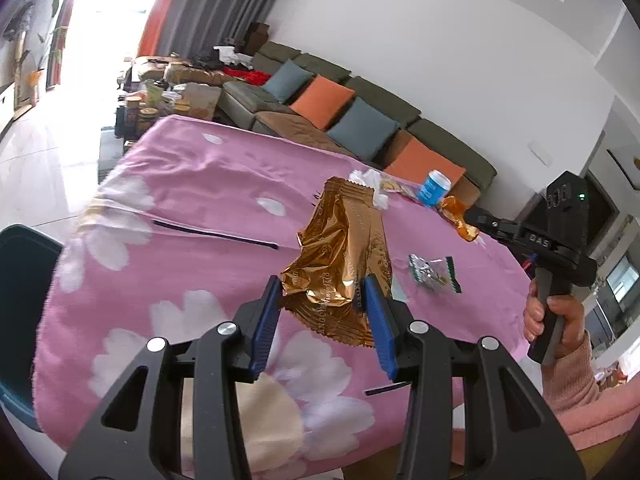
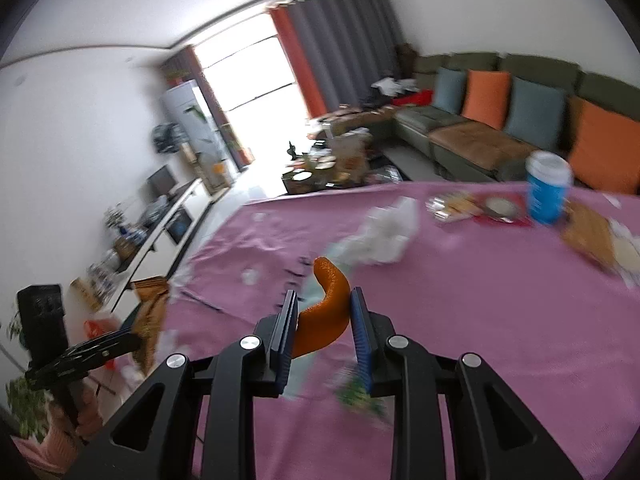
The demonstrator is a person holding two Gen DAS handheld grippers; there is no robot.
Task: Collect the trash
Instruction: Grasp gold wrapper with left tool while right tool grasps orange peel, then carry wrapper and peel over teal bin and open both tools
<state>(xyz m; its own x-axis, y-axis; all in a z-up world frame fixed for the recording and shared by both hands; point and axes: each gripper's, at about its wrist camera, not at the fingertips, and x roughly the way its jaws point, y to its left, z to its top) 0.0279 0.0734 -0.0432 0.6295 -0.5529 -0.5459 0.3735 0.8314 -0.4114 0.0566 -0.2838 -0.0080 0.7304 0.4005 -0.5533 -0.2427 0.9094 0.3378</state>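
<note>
My left gripper (image 1: pixel 322 294) is shut on a crumpled gold foil wrapper (image 1: pixel 340 248) and holds it above the pink flowered tablecloth (image 1: pixel 192 184). My right gripper (image 2: pixel 324 308) is shut on a curled piece of orange peel (image 2: pixel 326 304) over the cloth; it also shows at the right of the left wrist view (image 1: pixel 466 216). A small green and silver candy wrapper (image 1: pixel 434 274) lies on the cloth, blurred under the right fingers (image 2: pixel 356 394). Crumpled white tissue (image 2: pixel 384 236) lies mid-table.
A blue cup with a white lid (image 2: pixel 547 188) stands at the far edge beside flat snack wrappers (image 2: pixel 472 206) and a tan wrapper (image 2: pixel 592 236). A green sofa with cushions (image 1: pixel 340 108) is behind the table. A teal chair (image 1: pixel 20 300) stands at the left.
</note>
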